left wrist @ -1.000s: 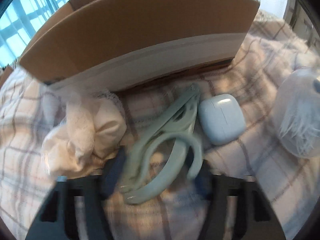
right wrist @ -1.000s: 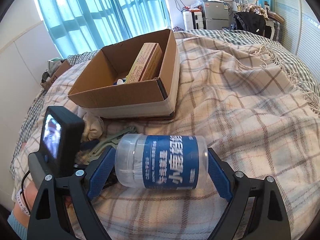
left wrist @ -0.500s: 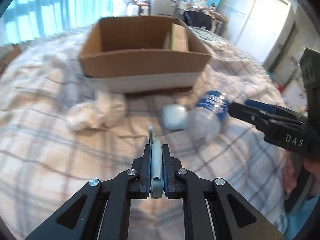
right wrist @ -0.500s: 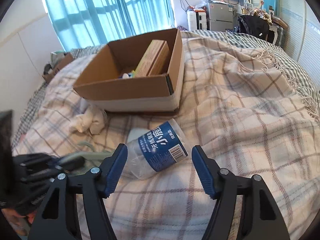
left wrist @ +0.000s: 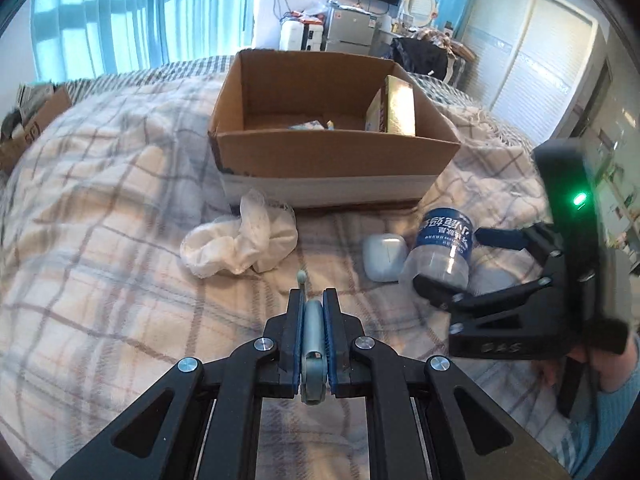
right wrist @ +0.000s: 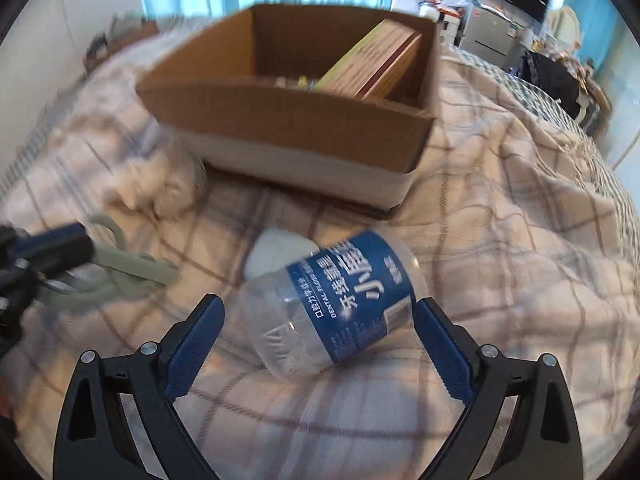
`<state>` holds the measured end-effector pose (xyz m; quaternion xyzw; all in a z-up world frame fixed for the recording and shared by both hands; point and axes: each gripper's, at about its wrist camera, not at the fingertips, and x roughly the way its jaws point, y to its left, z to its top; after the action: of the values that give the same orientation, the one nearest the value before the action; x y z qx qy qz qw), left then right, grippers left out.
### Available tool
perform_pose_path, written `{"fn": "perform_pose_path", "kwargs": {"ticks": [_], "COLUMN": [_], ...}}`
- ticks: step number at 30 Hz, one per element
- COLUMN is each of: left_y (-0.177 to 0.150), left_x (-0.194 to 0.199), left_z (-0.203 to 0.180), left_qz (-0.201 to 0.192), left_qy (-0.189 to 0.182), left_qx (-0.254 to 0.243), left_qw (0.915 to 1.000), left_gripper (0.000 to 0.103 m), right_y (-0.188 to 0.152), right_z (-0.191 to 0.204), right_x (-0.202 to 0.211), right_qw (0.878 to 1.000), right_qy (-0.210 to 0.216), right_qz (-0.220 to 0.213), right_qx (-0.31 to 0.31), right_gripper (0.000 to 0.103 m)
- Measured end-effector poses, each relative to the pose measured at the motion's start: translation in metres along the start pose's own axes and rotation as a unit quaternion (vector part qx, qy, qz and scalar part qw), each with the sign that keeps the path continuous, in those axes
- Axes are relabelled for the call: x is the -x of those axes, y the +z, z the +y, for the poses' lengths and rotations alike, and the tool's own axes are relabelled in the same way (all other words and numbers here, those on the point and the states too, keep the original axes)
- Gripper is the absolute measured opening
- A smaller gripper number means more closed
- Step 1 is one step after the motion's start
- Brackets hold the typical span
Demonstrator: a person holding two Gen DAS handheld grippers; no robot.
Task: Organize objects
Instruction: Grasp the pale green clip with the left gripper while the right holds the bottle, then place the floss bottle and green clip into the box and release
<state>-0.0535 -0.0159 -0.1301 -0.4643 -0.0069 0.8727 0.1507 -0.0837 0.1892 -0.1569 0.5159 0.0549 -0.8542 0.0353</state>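
The left gripper (left wrist: 312, 312) has its fingers pressed narrow on a pale green clip (left wrist: 313, 342), seen edge-on in the left view so that only a thin strip and a small tip past the pads show; in the right view the clip (right wrist: 120, 270) appears as a blurred loop sticking out of that gripper (right wrist: 86, 246), which is cut off at the frame's left edge. The right gripper (right wrist: 318, 326) has its fingers spread wide around a jar (right wrist: 340, 304), and whether either pad touches it is hard to tell; in the left view the gripper (left wrist: 448, 258) partly hides the jar's lower end. A plaid blanket (left wrist: 100, 220) covers the bed and runs out of frame on all sides. On it stands an open cardboard box (left wrist: 332, 160), holding a yellow carton (left wrist: 394, 110) leaned against its right wall and some small items on its floor too small to identify. The jar (left wrist: 442, 248), clear with a blue label, lies on its side in front of the box. A crumpled white cloth (left wrist: 240, 244) lies against the box's front left corner, heavily blurred in the right view. A white case (left wrist: 382, 256) lies just beside the jar, half hidden behind it in the right view (right wrist: 280, 250).
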Motion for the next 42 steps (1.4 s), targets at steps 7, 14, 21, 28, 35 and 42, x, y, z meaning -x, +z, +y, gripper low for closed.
{"fn": "perform_pose_path", "kwargs": {"ticks": [7,14,21,28,35,42], "left_y": [0.01,0.029,0.049,0.04,0.056,0.139], "left_x": [0.019,0.028,0.025,0.017,0.047,0.078], "left_z": [0.002,-0.004,-0.009,0.003,-0.002,-0.026], "left_qz": [-0.025,-0.043,-0.055,-0.045,-0.072,-0.127], "left_qy": [-0.013,0.006,0.016,0.005,-0.024,-0.002], "left_qx": [0.011,-0.001,-0.012,0.0,-0.008,-0.05], "left_qw": [0.9995,0.999,0.9983,0.999,0.9971,0.9907], "left_gripper": [0.009,0.009,0.009,0.009,0.009,0.009], "right_y": [-0.002,0.0,0.011,0.004,0.013,0.095], "right_z": [-0.002,-0.018,-0.021,-0.004,0.006,-0.009], "right_x": [0.028,0.038,0.007,-0.031,0.057,0.118], "right_qw": [0.999,0.996,0.99,0.989,0.992,0.988], "right_qy": [-0.006,-0.001,0.003,-0.004,0.011,0.014], "right_qz": [-0.047,-0.052,-0.005,0.044,-0.066,-0.145], "right_qx": [-0.015,-0.073,-0.142,-0.144,-0.104,-0.055], "right_gripper": [0.045,0.079,0.081,0.071,0.066,0.063]}}
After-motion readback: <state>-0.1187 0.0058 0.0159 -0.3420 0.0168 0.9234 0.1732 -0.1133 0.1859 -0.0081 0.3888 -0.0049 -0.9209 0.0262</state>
